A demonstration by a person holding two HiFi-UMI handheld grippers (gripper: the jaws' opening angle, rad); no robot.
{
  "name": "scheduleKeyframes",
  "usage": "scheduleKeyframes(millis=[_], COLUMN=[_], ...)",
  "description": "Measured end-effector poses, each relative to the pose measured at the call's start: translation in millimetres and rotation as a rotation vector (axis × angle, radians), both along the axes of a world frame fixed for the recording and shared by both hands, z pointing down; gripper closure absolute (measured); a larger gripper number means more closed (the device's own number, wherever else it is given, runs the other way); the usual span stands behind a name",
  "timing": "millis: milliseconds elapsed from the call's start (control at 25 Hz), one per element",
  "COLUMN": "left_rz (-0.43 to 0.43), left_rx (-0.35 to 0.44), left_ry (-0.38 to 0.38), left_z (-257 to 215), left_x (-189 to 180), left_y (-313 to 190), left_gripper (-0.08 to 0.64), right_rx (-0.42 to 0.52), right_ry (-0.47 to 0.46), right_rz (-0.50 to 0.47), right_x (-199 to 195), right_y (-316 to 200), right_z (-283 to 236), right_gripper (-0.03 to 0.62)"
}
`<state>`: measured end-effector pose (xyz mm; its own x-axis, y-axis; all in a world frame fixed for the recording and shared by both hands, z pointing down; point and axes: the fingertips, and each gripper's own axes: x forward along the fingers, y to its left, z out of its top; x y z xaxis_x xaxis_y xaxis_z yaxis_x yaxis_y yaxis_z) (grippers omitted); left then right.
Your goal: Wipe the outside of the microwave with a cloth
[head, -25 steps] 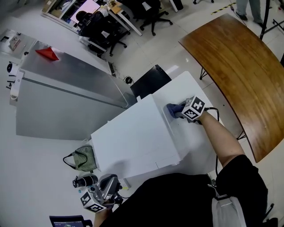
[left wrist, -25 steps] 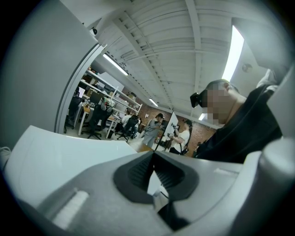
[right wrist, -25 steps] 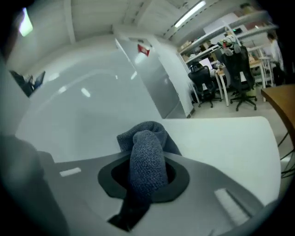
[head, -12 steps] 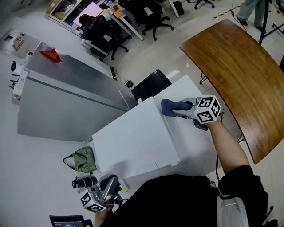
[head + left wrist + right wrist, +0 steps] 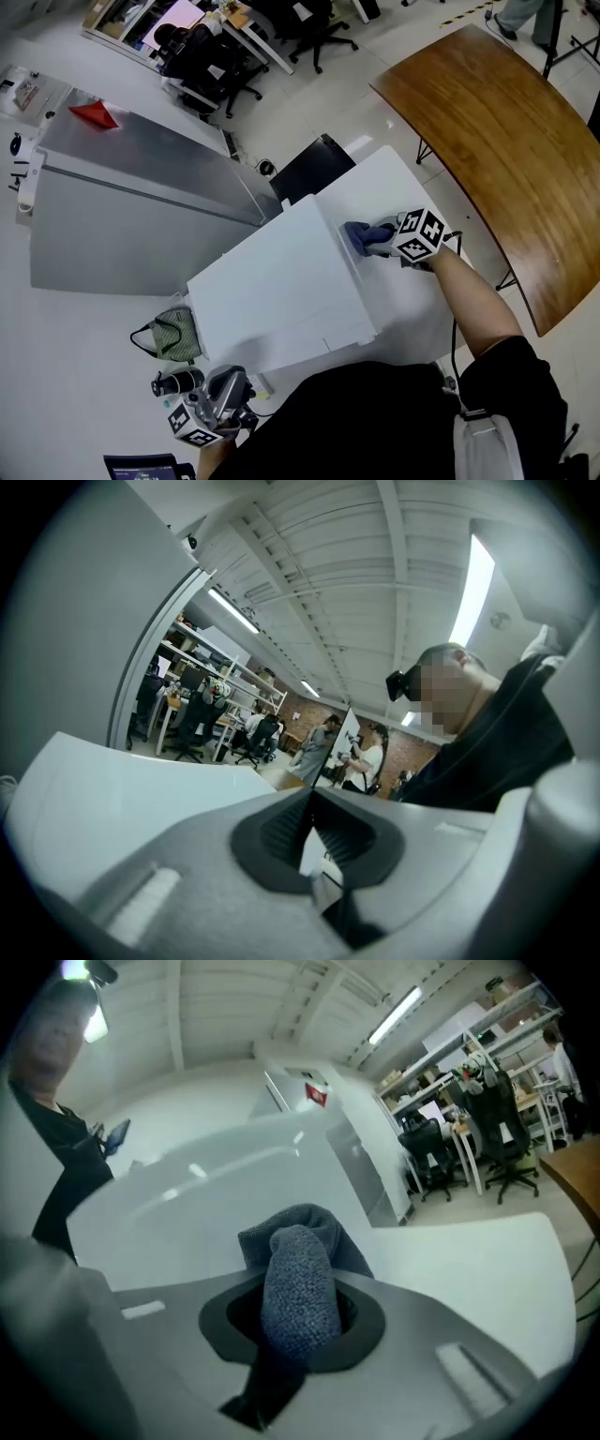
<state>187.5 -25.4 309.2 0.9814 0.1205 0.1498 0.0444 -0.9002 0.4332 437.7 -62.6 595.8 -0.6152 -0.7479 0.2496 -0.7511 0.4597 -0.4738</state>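
Observation:
In the head view the white microwave (image 5: 272,291) stands on a white table (image 5: 417,305). My right gripper (image 5: 378,241) is shut on a bunched blue cloth (image 5: 359,234) and presses it against the microwave's right side near its top edge. The right gripper view shows the cloth (image 5: 298,1283) bulging out between the jaws, with the microwave's white wall (image 5: 206,1194) just ahead. My left gripper (image 5: 223,396) hangs low at the bottom left, away from the microwave. Its jaws meet at the tips in the left gripper view, with nothing between them.
A curved wooden table (image 5: 497,131) lies to the right. A large metal cabinet (image 5: 141,211) stands left of the microwave, with a black box (image 5: 314,169) behind. A green bag (image 5: 178,335) sits on the floor. Office chairs (image 5: 211,61) and several people (image 5: 323,752) are further off.
My right gripper lifted the cloth to the microwave's top edge, then brought it back down along the right side. The left gripper has stayed where it was.

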Motion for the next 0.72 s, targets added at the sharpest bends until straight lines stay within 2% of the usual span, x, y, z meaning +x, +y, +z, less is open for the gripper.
scheduleKeyframes(millis=[120,280,400,480,520,600,680,720], left_rz=[0.005,0.010,0.007,-0.001,-0.002,0.005,0.009,0.010], left_rx=[-0.005,-0.001,0.008,0.010,0.012,0.016,0.014,0.010], left_ry=[0.001,0.013,0.031,0.037,0.039,0.042,0.044,0.048], left_z=[1,-2,-9,-10,-10,-10,-9,-9], left_x=[4,6,7,1,0,2,3,3], left_y=[2,4,5,3,3,6,8,9], left_gripper=[0.557,0.557,0.557,0.557,0.557,0.557,0.557,0.557], right_rx=[-0.163,-0.355,-0.380,-0.302,-0.219,-0.003,0.193,0.249], right_ry=[0.158,0.461,0.488,0.413,0.331,0.104,-0.096,-0.148], right_rz=[-0.015,-0.083,-0.088,-0.037,0.003,0.066,0.072,0.051], right_x=[0,1,4,11,15,19,11,2], right_y=[-2,4,10,17,20,25,32,33], right_z=[59,113,108,69,36,-46,-116,-134], right_gripper=[0.541,0.543,0.541,0.541,0.541,0.541,0.541,0.541])
